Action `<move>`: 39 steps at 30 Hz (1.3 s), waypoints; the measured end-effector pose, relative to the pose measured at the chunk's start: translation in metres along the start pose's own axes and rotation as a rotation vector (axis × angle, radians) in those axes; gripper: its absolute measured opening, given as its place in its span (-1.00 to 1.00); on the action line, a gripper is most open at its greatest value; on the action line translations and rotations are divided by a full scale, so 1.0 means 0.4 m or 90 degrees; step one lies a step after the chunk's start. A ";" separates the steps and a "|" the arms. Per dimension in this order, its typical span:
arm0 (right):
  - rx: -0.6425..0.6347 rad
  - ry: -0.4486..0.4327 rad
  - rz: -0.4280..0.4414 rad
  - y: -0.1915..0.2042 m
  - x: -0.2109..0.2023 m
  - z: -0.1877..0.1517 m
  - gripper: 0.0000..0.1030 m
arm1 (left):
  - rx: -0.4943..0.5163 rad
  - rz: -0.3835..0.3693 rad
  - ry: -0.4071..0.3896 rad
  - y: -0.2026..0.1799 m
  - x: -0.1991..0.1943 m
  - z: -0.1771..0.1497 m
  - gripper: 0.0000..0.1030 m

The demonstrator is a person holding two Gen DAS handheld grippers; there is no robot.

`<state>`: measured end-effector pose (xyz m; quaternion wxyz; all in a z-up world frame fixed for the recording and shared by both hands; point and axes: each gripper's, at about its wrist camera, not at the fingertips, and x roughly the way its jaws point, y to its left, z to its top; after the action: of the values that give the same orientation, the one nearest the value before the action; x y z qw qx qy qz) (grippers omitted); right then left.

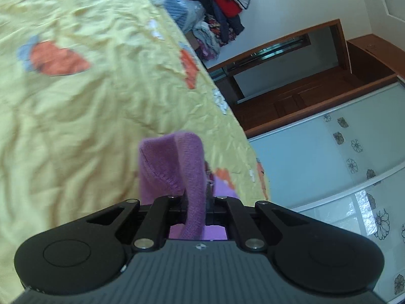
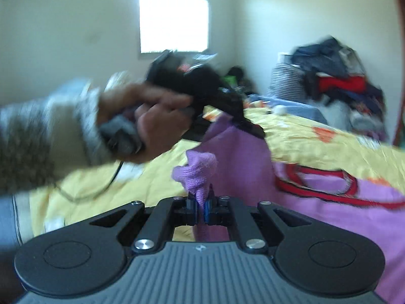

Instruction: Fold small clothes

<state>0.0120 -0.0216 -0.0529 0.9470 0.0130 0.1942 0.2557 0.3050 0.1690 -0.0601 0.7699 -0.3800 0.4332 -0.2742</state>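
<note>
The yellow bedspread carries the purple knit garment, spread across its near side with a red-outlined print on the front; part of the cloth is raised off the bed, the rest trails on it. It looks light, soft and limp, a thing that will sag, drape and stretch rather than hold a line, so the sound places to hold it are ribbed hems or corners, well apart, to keep the fold edge taut. The person's left hand, in a grey fuzzy sleeve, carries the left gripper tilted downward over the bed, its jaws pinched tight on a bunched strip of knit. The right gripper points slightly downward, jaws likewise clamped on a gathered edge.
</note>
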 end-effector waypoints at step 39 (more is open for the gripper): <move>0.517 -0.091 -0.250 -0.595 -0.453 -0.303 0.38 | 0.203 0.181 0.080 -0.475 0.734 -0.255 -0.15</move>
<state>-0.0630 -0.3263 -0.1289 0.9066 0.3641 0.2117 -0.0269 0.3374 -0.1937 -0.0727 0.8227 -0.1708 0.4805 -0.2512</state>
